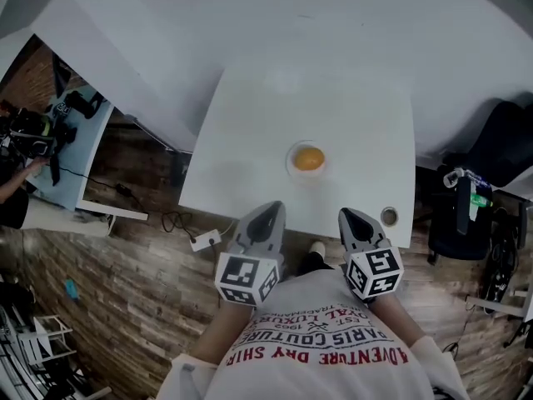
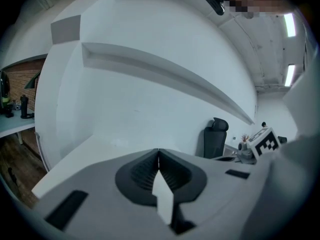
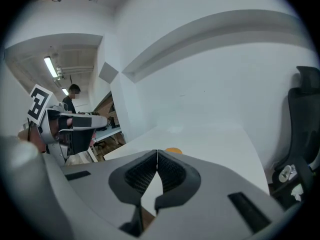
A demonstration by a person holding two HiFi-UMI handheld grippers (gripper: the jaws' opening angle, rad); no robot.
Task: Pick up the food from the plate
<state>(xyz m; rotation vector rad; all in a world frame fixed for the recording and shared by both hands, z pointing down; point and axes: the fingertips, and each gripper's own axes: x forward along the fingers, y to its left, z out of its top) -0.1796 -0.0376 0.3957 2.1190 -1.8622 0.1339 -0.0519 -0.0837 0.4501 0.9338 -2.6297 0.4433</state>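
An orange round piece of food [image 1: 309, 158] lies on a small clear plate [image 1: 291, 166] near the middle of the white table [image 1: 250, 148]. My left gripper [image 1: 270, 211] hangs over the table's near edge, left of the plate, jaws shut with nothing in them. Also shut and empty, my right gripper [image 1: 348, 218] hovers at the near edge, right of the plate. In the right gripper view the food [image 3: 173, 150] peeks just above the closed jaws [image 3: 157, 154]. The left gripper view shows its closed jaws [image 2: 158, 154] over bare tabletop.
A small round dark-rimmed object [image 1: 389, 217] sits on the table's near right corner. A black office chair [image 1: 466, 211] stands right of the table. A power strip [image 1: 205, 240] lies on the wooden floor at the left. A side desk [image 1: 71, 152] with gear stands far left.
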